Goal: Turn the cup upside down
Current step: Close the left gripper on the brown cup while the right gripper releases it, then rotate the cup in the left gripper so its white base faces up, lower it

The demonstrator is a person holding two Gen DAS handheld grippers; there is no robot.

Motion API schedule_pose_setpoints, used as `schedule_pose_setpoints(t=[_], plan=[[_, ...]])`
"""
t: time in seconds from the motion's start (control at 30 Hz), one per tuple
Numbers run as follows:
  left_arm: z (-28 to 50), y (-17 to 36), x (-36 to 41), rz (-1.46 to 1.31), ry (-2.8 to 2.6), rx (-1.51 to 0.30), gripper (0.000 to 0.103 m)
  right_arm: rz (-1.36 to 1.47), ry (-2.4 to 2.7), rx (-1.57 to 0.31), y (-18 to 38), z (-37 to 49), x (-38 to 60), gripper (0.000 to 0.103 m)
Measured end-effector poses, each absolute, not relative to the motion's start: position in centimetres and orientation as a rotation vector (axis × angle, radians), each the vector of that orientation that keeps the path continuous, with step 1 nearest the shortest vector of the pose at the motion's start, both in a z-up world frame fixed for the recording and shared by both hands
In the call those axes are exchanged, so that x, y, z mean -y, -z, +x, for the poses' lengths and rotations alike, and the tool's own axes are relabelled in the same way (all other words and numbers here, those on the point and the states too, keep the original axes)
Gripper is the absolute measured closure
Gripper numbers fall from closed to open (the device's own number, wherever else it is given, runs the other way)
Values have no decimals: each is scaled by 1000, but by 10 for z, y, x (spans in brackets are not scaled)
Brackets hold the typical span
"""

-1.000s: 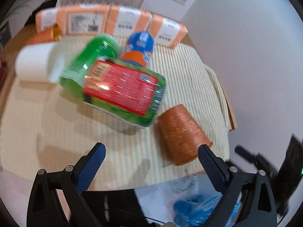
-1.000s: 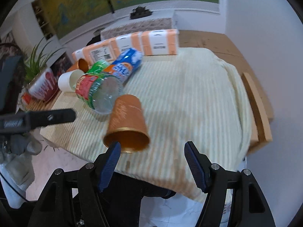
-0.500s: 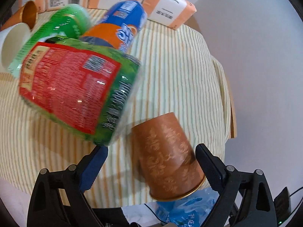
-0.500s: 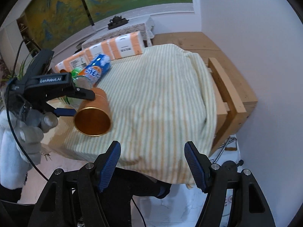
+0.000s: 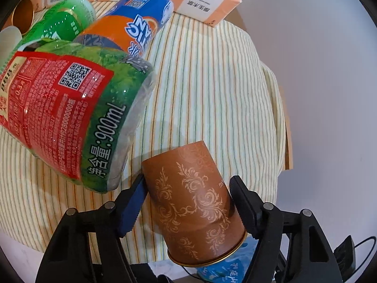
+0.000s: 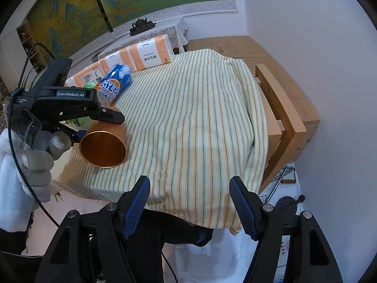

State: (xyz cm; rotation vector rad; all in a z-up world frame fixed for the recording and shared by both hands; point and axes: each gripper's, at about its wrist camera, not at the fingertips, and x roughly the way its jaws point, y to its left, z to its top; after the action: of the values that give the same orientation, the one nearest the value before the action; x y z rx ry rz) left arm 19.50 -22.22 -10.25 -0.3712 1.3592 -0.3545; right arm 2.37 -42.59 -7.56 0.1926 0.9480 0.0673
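Note:
A brown paper cup (image 5: 195, 202) with a pale leaf pattern lies on its side on the striped cloth, its gold-rimmed mouth toward the table's near edge. My left gripper (image 5: 187, 184) has closed around it, one finger on each side of its wall. In the right wrist view the cup (image 6: 103, 145) shows its gold inside, with the left gripper (image 6: 103, 118) over it. My right gripper (image 6: 189, 188) is open and empty, just off the near edge of the table.
A large green and red bottle (image 5: 70, 118) lies right beside the cup on its left. A blue and orange bottle (image 5: 127, 26), a green bottle (image 5: 63, 23) and orange tissue packs (image 5: 207, 2) lie behind. The striped cloth (image 6: 193, 118) drapes over the table's edges.
My left gripper moved forward over the cup and closed its fingers onto it. My right gripper drew back and to the right, away from the cup.

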Motion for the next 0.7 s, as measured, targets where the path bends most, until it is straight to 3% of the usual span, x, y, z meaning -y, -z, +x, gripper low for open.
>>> schedule_pose_setpoints(t=[0.7], plan=[[163,57,206,-295,443,-1185,35,204,-55,-913,71,18,412,37]])
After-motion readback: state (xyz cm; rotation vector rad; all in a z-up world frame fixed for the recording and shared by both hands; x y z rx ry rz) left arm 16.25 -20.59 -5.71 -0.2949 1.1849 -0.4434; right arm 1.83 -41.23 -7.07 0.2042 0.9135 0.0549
